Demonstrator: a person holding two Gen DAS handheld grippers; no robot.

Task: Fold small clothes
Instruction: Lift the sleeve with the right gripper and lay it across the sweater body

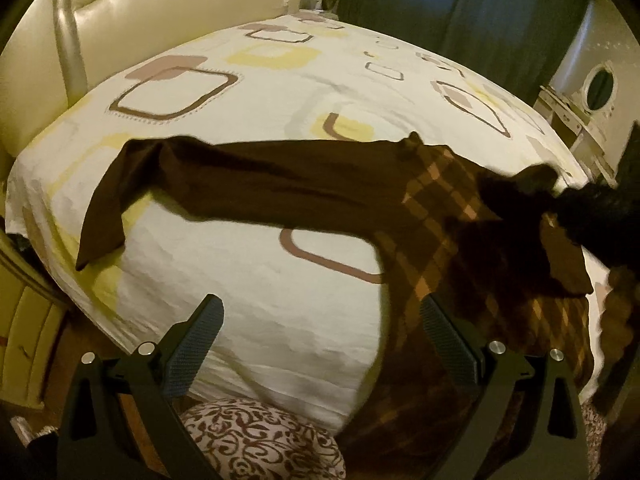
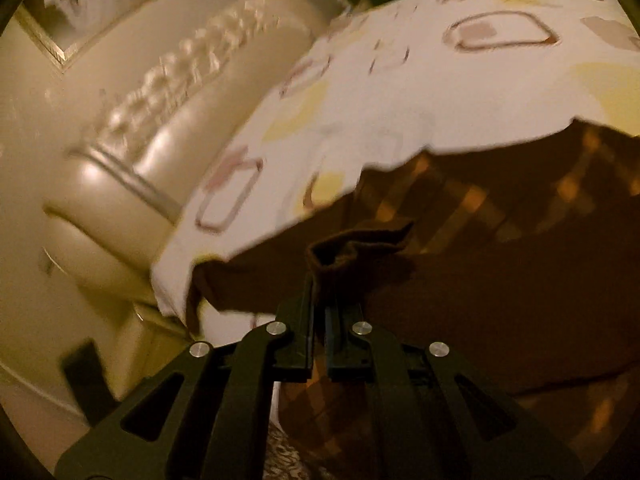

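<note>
A brown sweater (image 1: pixel 432 224) with an orange argyle front lies across the bed (image 1: pixel 260 92); one long plain sleeve (image 1: pixel 240 176) stretches out to the left. My left gripper (image 1: pixel 320 320) is open and empty above the near edge of the bed, its right finger over the sweater's body. My right gripper (image 2: pixel 319 312) is shut on a bunched brown sleeve cuff (image 2: pixel 352 252) and holds it over the sweater (image 2: pixel 500 280). In the left wrist view it shows as a dark blur (image 1: pixel 592 208) at the right.
A cream padded headboard (image 1: pixel 140 20) stands at the bed's far left; it also shows in the right wrist view (image 2: pixel 120 184). A patterned cushion (image 1: pixel 260 440) lies below the bed's near edge. A white dresser with an oval mirror (image 1: pixel 592 92) stands at the right. Dark curtains (image 1: pixel 460 8) hang behind.
</note>
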